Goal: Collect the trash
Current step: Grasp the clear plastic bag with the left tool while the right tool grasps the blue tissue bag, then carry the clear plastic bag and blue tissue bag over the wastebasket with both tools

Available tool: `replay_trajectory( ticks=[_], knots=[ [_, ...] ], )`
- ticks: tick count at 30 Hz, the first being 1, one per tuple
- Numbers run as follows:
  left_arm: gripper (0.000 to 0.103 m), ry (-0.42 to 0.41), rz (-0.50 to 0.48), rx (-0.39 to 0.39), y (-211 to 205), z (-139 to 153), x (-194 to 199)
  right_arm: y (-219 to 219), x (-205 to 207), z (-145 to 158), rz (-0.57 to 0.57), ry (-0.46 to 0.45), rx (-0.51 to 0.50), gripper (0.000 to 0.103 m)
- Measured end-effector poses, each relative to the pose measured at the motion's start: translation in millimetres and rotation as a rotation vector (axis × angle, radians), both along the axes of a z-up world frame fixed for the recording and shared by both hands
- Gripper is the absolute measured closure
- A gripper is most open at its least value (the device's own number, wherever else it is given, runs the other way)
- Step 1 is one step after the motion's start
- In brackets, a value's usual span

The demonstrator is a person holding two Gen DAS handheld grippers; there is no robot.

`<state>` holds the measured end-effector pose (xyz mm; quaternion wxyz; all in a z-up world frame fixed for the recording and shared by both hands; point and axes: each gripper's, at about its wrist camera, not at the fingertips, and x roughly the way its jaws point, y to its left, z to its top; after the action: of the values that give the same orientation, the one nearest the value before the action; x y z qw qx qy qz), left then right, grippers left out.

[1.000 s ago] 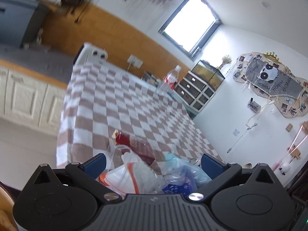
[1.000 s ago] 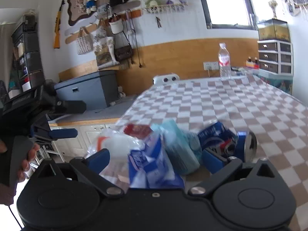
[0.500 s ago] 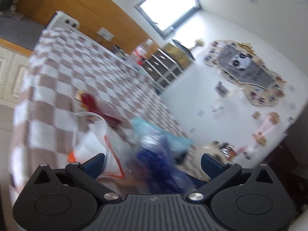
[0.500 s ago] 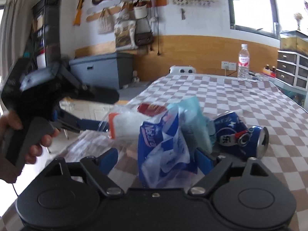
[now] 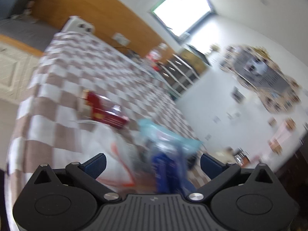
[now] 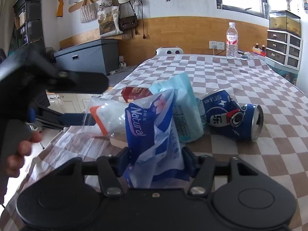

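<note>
A pile of trash lies on the checkered tablecloth [image 6: 231, 73]. My right gripper [image 6: 154, 161] is shut on a blue and white "Natural" plastic wrapper [image 6: 152, 130]. Behind it lie a teal packet [image 6: 182, 111], a clear zip bag with an orange strip [image 6: 107, 117], a red carton [image 6: 134, 93] and a crushed blue can [image 6: 233, 117]. My left gripper [image 5: 153, 162] is open, its fingers either side of the clear bag [image 5: 115, 154] and the blue wrapper [image 5: 167, 165]. The left wrist view is blurred; the red carton [image 5: 105, 109] lies beyond. The left gripper's fingers [image 6: 77, 119] show at the clear bag's left.
A water bottle [image 6: 232, 38] stands at the table's far end, near a white device [image 6: 169, 51]. A grey chest [image 6: 86, 55] and white cabinets [image 6: 63, 101] sit left of the table. Drawers with a fish tank [image 6: 283, 46] are at the far right.
My right gripper has closed on the blue wrapper. My left gripper has swung in toward the pile from the left and stayed open.
</note>
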<state>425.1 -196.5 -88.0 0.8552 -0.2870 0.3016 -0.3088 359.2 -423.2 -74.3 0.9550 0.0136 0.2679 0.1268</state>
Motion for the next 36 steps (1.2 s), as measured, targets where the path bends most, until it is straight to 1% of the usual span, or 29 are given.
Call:
replay_trajectory(
  ticks=[1,2,5,6,7,9,10,11,13,15,16,17,18,20,23,25,27,32,36],
  knots=[
    [0.002,0.017,0.028,-0.011,3,-2,3,0,0,0,0.000,-0.004,0.002,0.050],
    [0.004,0.029,0.056,-0.017,6,-4,7,-2,-1,0,0.002,-0.006,0.006,0.054],
    [0.011,0.044,0.124,-0.029,11,-8,14,-6,-2,0,-0.001,-0.007,0.033,0.059],
    [0.016,0.052,0.131,-0.038,13,-9,16,-8,-2,0,-0.004,-0.007,0.044,0.063],
    [0.019,0.059,0.134,-0.043,12,-10,17,-9,-2,1,-0.008,-0.007,0.050,0.064],
    [0.028,0.060,0.131,-0.038,9,-10,18,-11,-3,1,-0.013,-0.008,0.065,0.067],
    [0.031,0.056,0.129,-0.038,7,-10,18,-12,-3,2,-0.013,-0.009,0.071,0.067],
    [0.037,0.053,0.124,-0.038,6,-10,17,-13,-4,2,-0.014,-0.010,0.077,0.069],
    [0.044,0.041,0.126,-0.028,2,-8,15,-14,-4,2,-0.018,-0.010,0.088,0.071],
    [0.060,0.042,0.115,-0.012,-3,-7,15,-17,-4,2,-0.026,-0.009,0.100,0.072],
    [0.064,0.048,0.113,0.009,-5,-7,15,-18,-4,2,-0.030,-0.008,0.106,0.073],
    [0.072,0.053,0.115,0.027,-7,-7,14,-19,-5,2,-0.034,-0.008,0.111,0.073],
    [0.075,0.052,0.118,0.033,-9,-8,13,-19,-5,1,-0.037,-0.007,0.113,0.073],
    [0.079,0.045,0.121,0.035,-10,-8,12,-19,-5,1,-0.041,-0.006,0.114,0.073],
    [0.083,0.040,0.125,0.027,-10,-9,9,-20,-4,1,-0.045,-0.004,0.119,0.073],
    [0.090,0.033,0.133,0.026,-8,-9,6,-21,-4,0,-0.047,-0.003,0.125,0.073],
    [0.091,0.015,0.145,0.025,-5,-4,3,-23,-4,0,-0.051,-0.003,0.132,0.074],
    [0.092,-0.033,0.155,0.064,4,6,-6,-24,-7,0,-0.052,-0.010,0.131,0.074],
    [0.092,-0.076,0.166,0.115,12,12,-17,-23,-8,0,-0.057,-0.013,0.132,0.074]
  ],
)
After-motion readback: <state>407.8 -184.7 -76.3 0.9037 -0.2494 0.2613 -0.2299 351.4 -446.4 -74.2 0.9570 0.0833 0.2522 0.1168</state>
